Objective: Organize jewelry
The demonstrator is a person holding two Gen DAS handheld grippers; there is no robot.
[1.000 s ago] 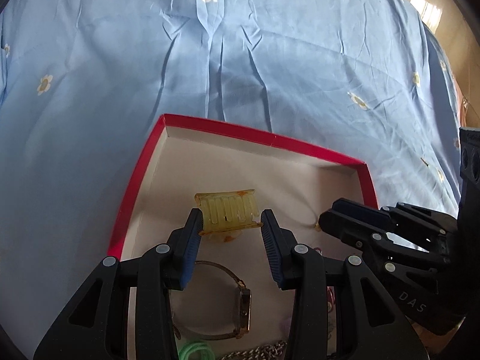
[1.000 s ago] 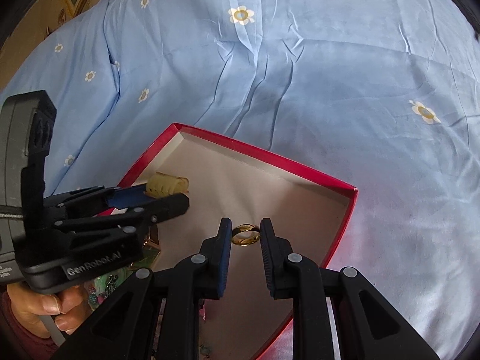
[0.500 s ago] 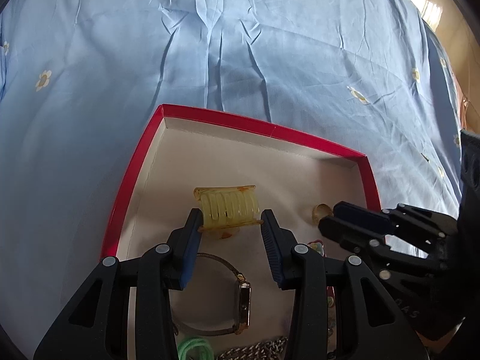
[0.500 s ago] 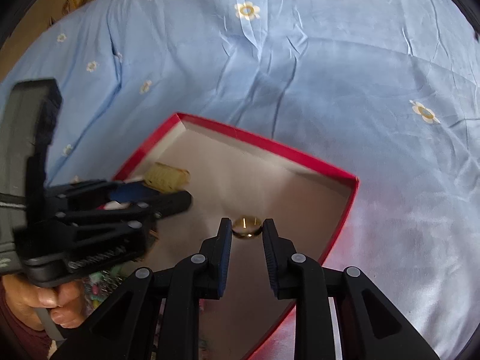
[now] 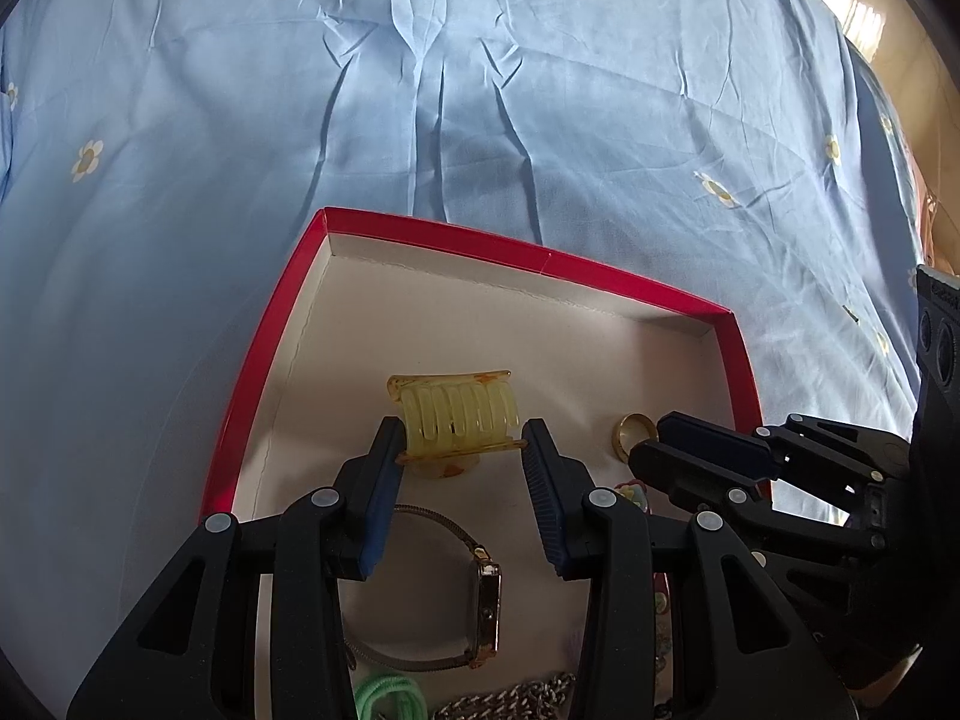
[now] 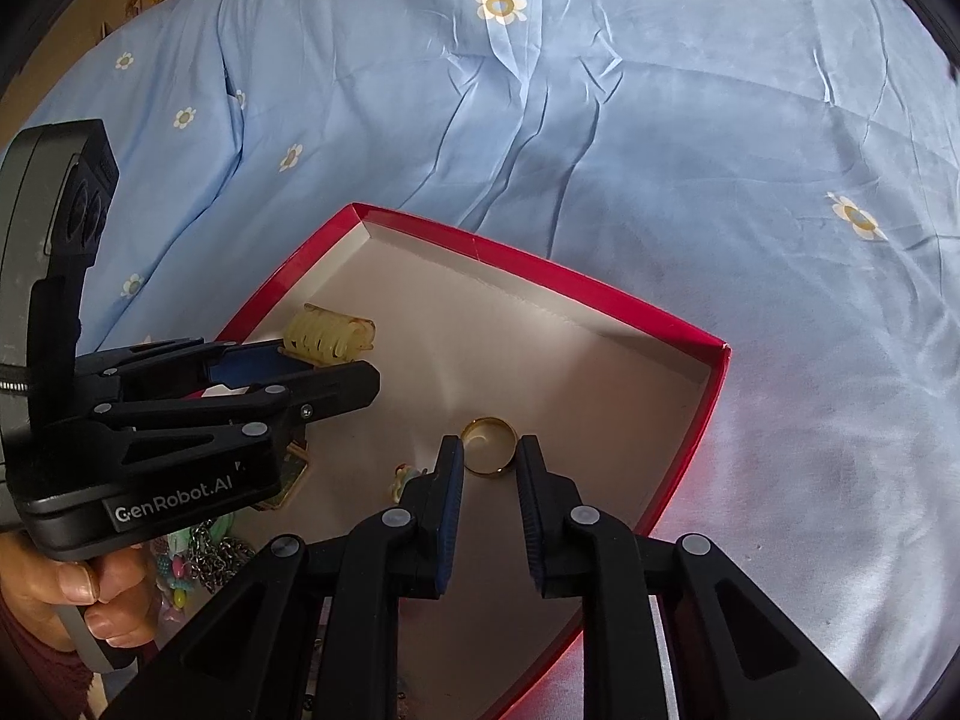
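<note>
A red box [image 5: 264,336] with a pale inside lies on a blue flowered bedsheet. My left gripper [image 5: 459,447] is shut on a yellow translucent hair claw clip [image 5: 456,417], held low over the box floor. My right gripper [image 6: 487,456] is shut on a gold ring [image 6: 489,444] near the box's right wall [image 6: 702,420]. The ring [image 5: 633,429] and the right gripper also show in the left wrist view. The clip [image 6: 327,336] and the left gripper show in the right wrist view.
Inside the box lie a mesh-band watch with a gold case [image 5: 486,606], a green coiled hair tie [image 5: 387,699], a silver chain [image 5: 516,699] and colourful bead pieces [image 6: 171,570]. The sheet [image 5: 480,90] surrounds the box.
Both grippers have moved forward and down into the box, the left with the clip, the right with the ring. The ring now sits lower, near the box floor.
</note>
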